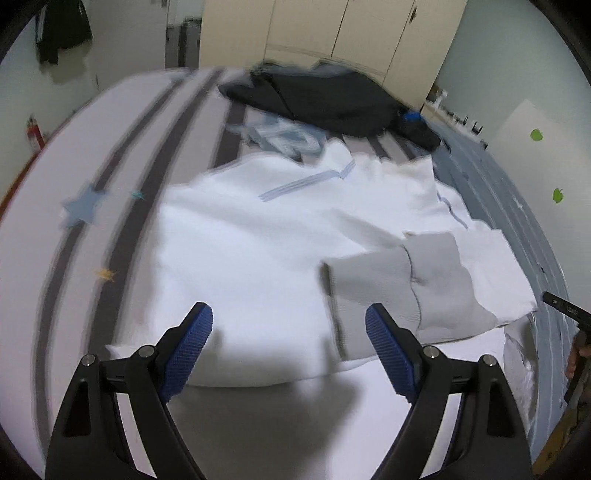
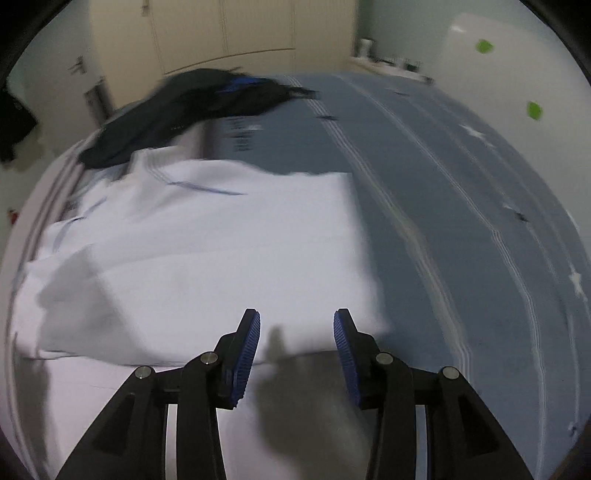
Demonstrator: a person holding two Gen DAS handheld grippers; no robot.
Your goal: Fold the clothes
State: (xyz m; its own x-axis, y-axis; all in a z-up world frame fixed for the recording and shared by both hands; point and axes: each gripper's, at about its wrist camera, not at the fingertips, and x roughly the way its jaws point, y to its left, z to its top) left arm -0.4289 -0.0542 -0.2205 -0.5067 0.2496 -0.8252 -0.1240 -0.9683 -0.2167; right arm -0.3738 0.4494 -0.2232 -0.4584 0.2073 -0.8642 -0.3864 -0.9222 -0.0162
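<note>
A white garment (image 1: 258, 229) with thin light-blue stripes lies partly folded on the bed, a grey ribbed cuff (image 1: 399, 288) resting on its near right part. My left gripper (image 1: 288, 332) hovers over the garment's near edge, jaws wide open and nothing between the blue pads. In the right wrist view the same white garment (image 2: 203, 240) spreads out to the left and ahead. My right gripper (image 2: 297, 332) is above its near right corner, jaws partly apart and holding nothing. Both views are blurred by motion.
A pile of dark clothes (image 1: 325, 99) (image 2: 192, 107) lies at the bed's far end, a pale blue patterned piece (image 1: 284, 136) beside it. The bedspread is white with grey stripes (image 1: 122, 177) on the left and blue (image 2: 461, 221) on the right. Cream wardrobe doors (image 1: 332, 29) stand behind.
</note>
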